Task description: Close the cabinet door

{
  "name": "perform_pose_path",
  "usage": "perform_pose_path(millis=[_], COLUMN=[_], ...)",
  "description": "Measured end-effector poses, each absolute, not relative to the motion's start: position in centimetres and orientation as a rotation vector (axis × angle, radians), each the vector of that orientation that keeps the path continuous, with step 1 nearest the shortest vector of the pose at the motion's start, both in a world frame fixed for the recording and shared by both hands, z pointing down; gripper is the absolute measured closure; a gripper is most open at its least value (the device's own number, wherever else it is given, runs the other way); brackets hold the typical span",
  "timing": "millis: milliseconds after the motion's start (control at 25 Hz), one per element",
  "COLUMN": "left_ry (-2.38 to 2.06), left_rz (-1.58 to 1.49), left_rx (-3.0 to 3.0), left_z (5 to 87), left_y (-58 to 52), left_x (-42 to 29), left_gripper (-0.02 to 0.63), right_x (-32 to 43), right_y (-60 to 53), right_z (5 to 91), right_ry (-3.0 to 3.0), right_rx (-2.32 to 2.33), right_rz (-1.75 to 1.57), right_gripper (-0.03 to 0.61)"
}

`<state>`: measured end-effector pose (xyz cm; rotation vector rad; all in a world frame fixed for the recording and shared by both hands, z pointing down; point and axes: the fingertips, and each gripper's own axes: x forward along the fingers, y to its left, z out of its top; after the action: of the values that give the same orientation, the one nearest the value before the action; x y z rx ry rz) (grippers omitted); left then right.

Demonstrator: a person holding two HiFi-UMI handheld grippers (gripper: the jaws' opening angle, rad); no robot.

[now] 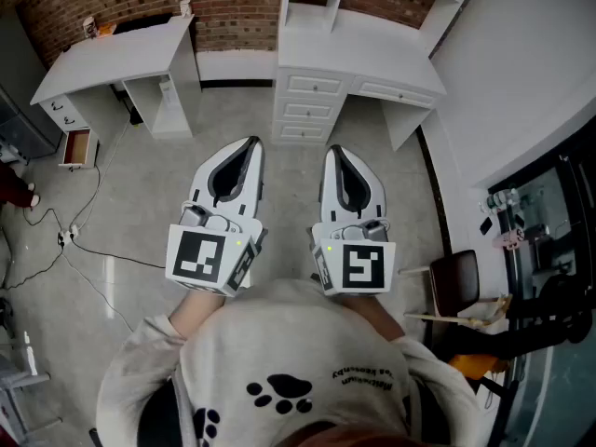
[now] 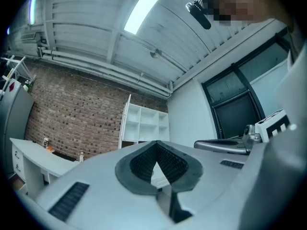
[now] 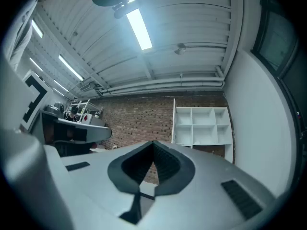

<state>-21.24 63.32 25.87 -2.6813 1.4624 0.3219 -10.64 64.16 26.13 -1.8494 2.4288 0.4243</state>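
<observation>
Cabinet door [image 3: 173,122] is standing open at the left edge of the shelf unit [image 3: 201,126]. In both gripper views it is showing as a thin white panel, swung out nearly edge-on toward the cameras. The unit is standing against the brick wall [image 3: 136,121] at the far end of the room. In the head view the unit is sitting on a white desk [image 1: 358,59] with drawers, and only its lower part is showing at the top edge.

The person [image 1: 279,380] is standing on the floor [image 1: 140,194], well back from the desk, and is holding both grippers side by side in front of the chest. The left gripper [image 1: 250,145] and the right gripper [image 1: 333,152] are pointing toward the desk and tilting slightly upward, near each other but not touching.

The left gripper's jaws are meeting at the tips, with the ribbed pads [image 2: 144,164] leaving only a small wedge of gap behind them and nothing lying in it. The right gripper's jaws are pressing together the same way, also empty. Neither gripper is touching the door, and both are hanging well short of it.

A second desk [image 1: 112,54] is standing to the left along the wall, a chair [image 1: 456,277] is sitting at the right, and a cable [image 1: 93,250] is trailing across the floor on the left.
</observation>
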Motion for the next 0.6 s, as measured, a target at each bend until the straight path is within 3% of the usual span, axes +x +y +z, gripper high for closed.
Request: perform_pose_path(millis=[600], left_ry=[1.492], left_rz=[0.310], left_rx=[-2.680], left_z=[27.0], left_y=[64.5], left_x=[-17.2], left_gripper=[0.604], right_x=[-7.1], right_y=[65.0], right_z=[26.8], right_ry=[2.437], right_rx=[-1.734], right_rz=[0.363], right_gripper=[0.569])
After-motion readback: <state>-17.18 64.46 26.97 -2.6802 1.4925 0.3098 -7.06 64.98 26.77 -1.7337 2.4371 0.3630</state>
